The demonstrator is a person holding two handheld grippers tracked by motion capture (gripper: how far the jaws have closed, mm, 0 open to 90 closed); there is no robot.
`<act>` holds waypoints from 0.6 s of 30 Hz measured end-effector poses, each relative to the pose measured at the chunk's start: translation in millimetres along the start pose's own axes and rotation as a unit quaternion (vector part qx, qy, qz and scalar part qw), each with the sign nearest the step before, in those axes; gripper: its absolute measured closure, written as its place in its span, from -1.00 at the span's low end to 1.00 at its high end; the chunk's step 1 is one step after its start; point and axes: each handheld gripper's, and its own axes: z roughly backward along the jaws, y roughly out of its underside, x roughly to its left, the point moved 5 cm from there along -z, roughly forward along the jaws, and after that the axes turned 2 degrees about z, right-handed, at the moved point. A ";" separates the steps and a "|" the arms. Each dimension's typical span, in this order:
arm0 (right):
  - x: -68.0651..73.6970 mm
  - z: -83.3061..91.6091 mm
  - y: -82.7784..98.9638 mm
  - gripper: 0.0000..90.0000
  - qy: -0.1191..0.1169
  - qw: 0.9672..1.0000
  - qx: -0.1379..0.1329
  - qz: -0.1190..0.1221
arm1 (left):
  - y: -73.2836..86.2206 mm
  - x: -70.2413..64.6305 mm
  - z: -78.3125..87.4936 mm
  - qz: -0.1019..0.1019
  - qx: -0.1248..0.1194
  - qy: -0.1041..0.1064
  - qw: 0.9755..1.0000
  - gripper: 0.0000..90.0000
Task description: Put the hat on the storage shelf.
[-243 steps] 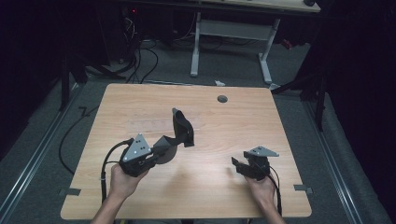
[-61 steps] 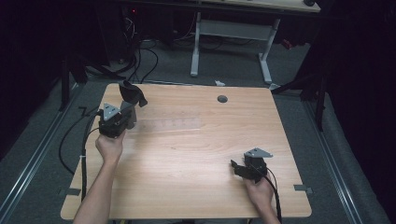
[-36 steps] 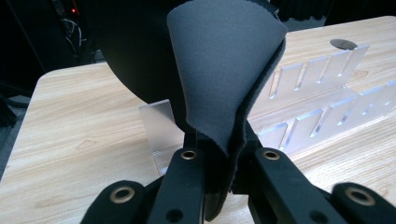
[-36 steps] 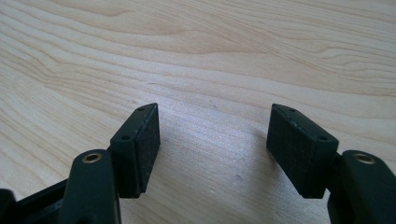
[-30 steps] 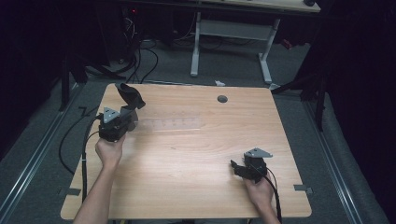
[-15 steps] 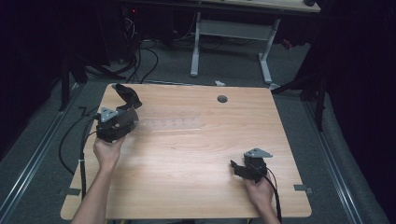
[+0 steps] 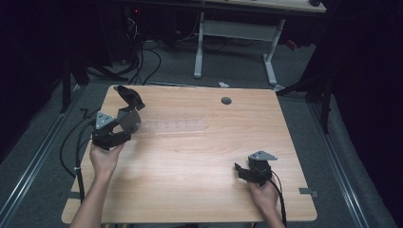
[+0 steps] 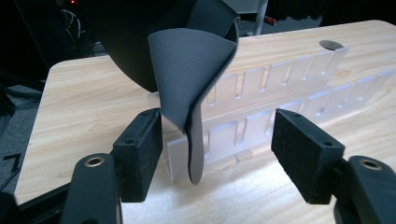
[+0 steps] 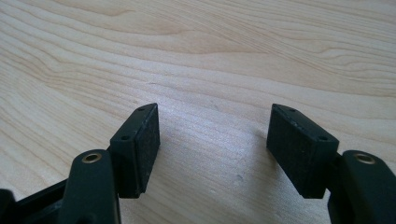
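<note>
A dark grey flexible sheet [image 8: 187, 74], curled over at the top, stands with its lower edge in a clear slotted rack [image 8: 261, 107] at the table's far left [image 7: 128, 97]. My left gripper [image 8: 217, 140] has just been opening its jaws. They now stand wide on either side of the sheet's lower edge, and the pads do not press on it. In the high view the left gripper [image 7: 125, 125] sits just in front of the sheet. My right gripper [image 9: 212, 144] is open over bare wood, low at the table's near right [image 7: 240, 172].
The clear rack [image 7: 176, 126] lies left to right across the wooden table [image 7: 204, 156]. A round cable hole [image 7: 226, 100] sits near the far edge. A white-legged desk [image 7: 237, 28] and floor cables [image 7: 142, 52] lie beyond the table.
The left jaws have opened and let go of the grey sheet, which stays standing in the rack. The left hand has drawn back slightly toward the person. The right gripper has not moved.
</note>
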 end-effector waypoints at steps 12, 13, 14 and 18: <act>0.0 0.0 0.0 -0.22 0.000 1.000 0.000 0.000 | 6.4 -5.7 26.0 0.005 0.001 0.036 0.999 -0.27; 0.0 0.0 0.0 -0.22 0.000 1.000 0.000 0.000 | 7.3 -6.4 28.0 0.005 0.000 0.038 0.999 -0.27; 0.0 0.0 0.0 -0.22 0.000 1.000 0.000 0.000 | 8.6 -7.4 30.5 0.007 0.000 0.042 0.999 -0.27; 0.0 0.0 0.0 -0.22 0.000 1.000 0.000 0.000 | 13.1 -11.5 37.0 0.002 0.006 0.052 0.999 -0.27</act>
